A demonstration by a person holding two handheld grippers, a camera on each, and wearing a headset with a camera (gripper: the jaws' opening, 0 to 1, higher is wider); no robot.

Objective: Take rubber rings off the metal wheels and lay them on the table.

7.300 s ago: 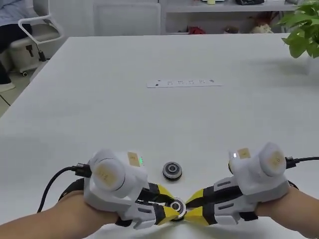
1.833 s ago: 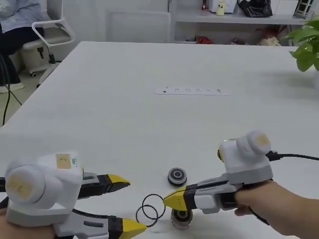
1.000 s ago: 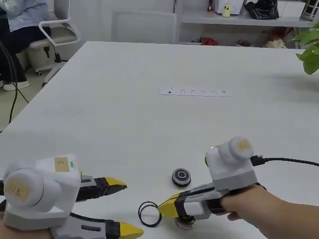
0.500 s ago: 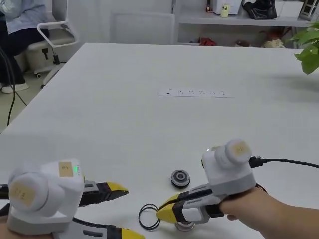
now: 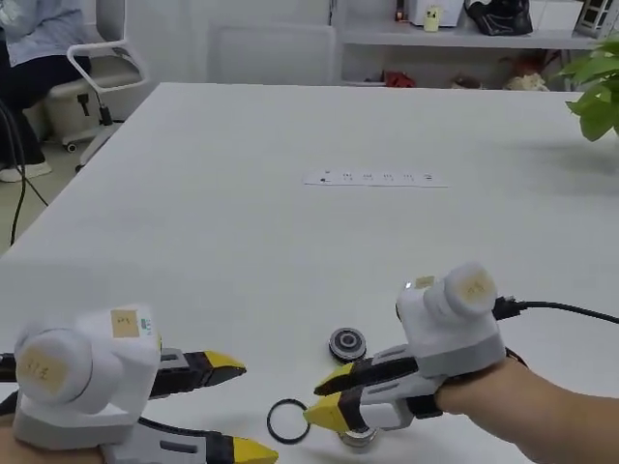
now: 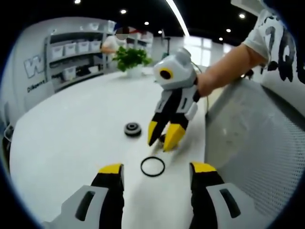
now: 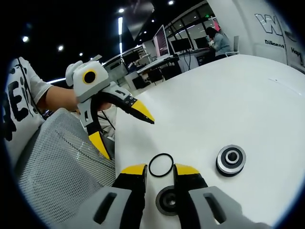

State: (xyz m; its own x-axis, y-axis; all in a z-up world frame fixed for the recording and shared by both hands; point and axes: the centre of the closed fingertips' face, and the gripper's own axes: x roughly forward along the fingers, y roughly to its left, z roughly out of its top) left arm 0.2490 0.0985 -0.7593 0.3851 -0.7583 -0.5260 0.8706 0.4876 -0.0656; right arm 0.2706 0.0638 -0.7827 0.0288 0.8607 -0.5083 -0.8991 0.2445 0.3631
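Note:
A loose black rubber ring [image 5: 287, 421] lies flat on the white table [image 5: 290, 242], also seen as the ring [image 6: 152, 166] and the ring [image 7: 161, 165]. My right gripper [image 5: 329, 397] is just right of it, jaws a little apart, open. A bare metal wheel [image 7: 167, 199] sits in the gap between those jaws; the same wheel [image 5: 358, 438] peeks out beneath them. Whether the jaws touch it is unclear. A second wheel [image 5: 347, 343] with its black rubber ring on stands just beyond; wheel [image 7: 231, 160], wheel [image 6: 132, 129]. My left gripper [image 5: 242, 406] is open and empty, left of the ring.
A white power strip [image 5: 375, 179] lies mid-table. A green plant [image 5: 595, 92] stands at the far right edge. An office chair [image 5: 92, 72] and shelves are beyond the table. The right gripper's cable [image 5: 561, 309] trails right.
Since 1.8 s ago the ring has come off the right gripper's tip and now lies on the table. The right gripper's jaws have parted slightly over the bare wheel. The left gripper stays open.

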